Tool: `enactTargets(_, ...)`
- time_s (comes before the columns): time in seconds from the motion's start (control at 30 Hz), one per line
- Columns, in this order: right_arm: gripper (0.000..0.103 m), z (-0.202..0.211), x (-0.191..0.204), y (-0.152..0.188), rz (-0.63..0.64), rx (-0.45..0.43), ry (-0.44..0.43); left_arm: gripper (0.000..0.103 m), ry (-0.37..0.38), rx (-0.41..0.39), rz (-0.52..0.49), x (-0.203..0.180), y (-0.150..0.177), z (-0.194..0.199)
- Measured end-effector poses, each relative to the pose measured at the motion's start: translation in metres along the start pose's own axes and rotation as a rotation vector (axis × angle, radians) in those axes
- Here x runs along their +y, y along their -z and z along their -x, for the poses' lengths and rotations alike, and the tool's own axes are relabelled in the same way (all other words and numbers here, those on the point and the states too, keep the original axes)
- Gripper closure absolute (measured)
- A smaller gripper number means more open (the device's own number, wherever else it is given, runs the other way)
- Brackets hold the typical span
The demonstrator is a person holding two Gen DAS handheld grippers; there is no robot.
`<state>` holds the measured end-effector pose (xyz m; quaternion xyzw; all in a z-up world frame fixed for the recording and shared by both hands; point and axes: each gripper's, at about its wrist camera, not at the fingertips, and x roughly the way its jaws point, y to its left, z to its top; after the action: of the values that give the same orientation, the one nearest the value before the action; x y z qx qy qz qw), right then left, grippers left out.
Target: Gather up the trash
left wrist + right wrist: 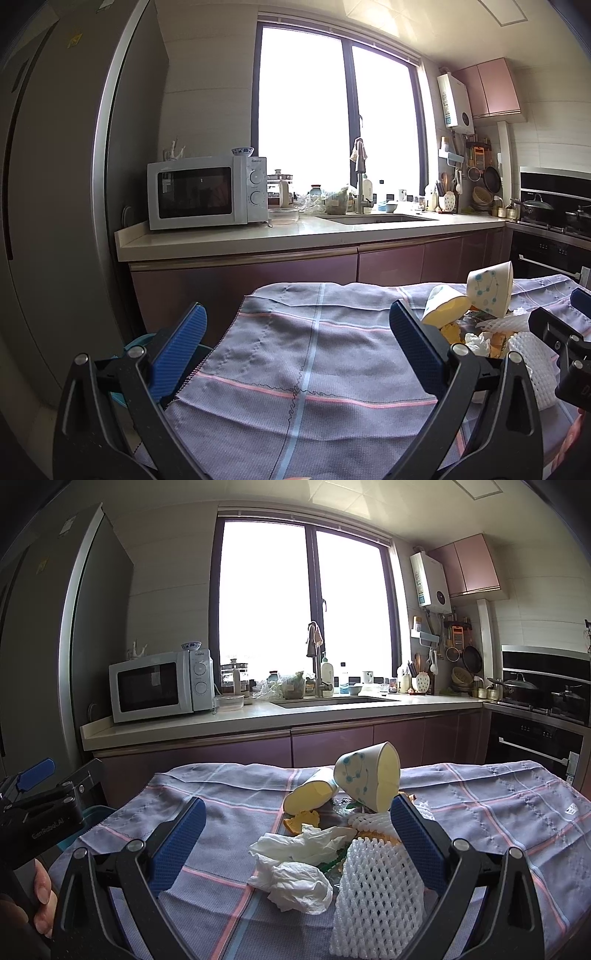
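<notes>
Both grippers, left and right, gape empty; grabbing the tissue carelessly could topple the cups.

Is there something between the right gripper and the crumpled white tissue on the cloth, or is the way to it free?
Nothing visible blocks it. The right gripper is open, and the crumpled white tissue lies on the checked cloth between its fingers. The white foam net lies close beside the tissue, toward the right finger, and could get pinched too.
</notes>
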<state>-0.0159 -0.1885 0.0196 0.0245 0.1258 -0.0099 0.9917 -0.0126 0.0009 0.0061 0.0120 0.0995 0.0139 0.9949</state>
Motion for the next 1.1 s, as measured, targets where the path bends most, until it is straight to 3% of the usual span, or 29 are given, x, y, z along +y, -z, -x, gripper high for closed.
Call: enactTargets(1.1,0.006,-0.0009,-0.0025,0.0025,-0.006,0.000,-0.002,0.006,0.000,-0.006,-0.002,-0.0051,0.0014,0.0013)
